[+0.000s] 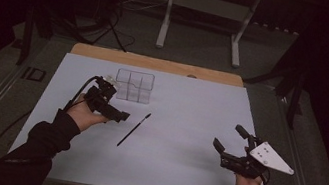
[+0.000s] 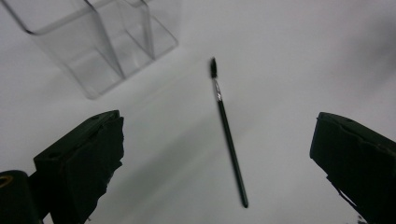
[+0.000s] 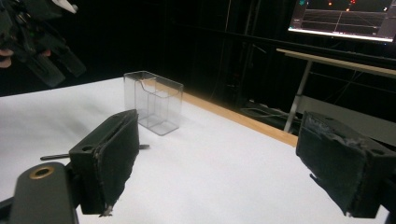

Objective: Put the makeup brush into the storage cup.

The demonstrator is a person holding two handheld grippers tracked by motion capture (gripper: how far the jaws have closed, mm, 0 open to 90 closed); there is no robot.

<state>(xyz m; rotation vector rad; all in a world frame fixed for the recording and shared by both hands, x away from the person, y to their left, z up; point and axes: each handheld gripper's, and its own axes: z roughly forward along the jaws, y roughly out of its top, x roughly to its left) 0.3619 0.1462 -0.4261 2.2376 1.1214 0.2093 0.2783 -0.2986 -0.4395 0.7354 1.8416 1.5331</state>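
Note:
A thin black brush (image 1: 134,129) lies flat on the white table (image 1: 180,166), bristles toward the far side. A clear, divided plastic box (image 1: 134,86) stands upright just beyond it. My left gripper (image 1: 118,113) hovers just left of the brush, below the box. In the left gripper view the brush (image 2: 229,135) lies on the table between the open jaws of the left gripper (image 2: 219,121), apart from both, with the box (image 2: 93,42) at upper left. My right gripper (image 1: 229,139) is open at the table's right front, holding nothing. Its own view shows the right gripper (image 3: 219,135), the box (image 3: 154,100) and a bit of the brush (image 3: 56,156).
A wooden strip (image 1: 157,63) runs along the table's far edge. Beyond it stand a metal desk frame (image 1: 207,8) and cables on a dark floor. A lit monitor (image 3: 345,18) glows at the far right. The other hand's gripper (image 3: 42,42) shows at the right gripper view's upper left.

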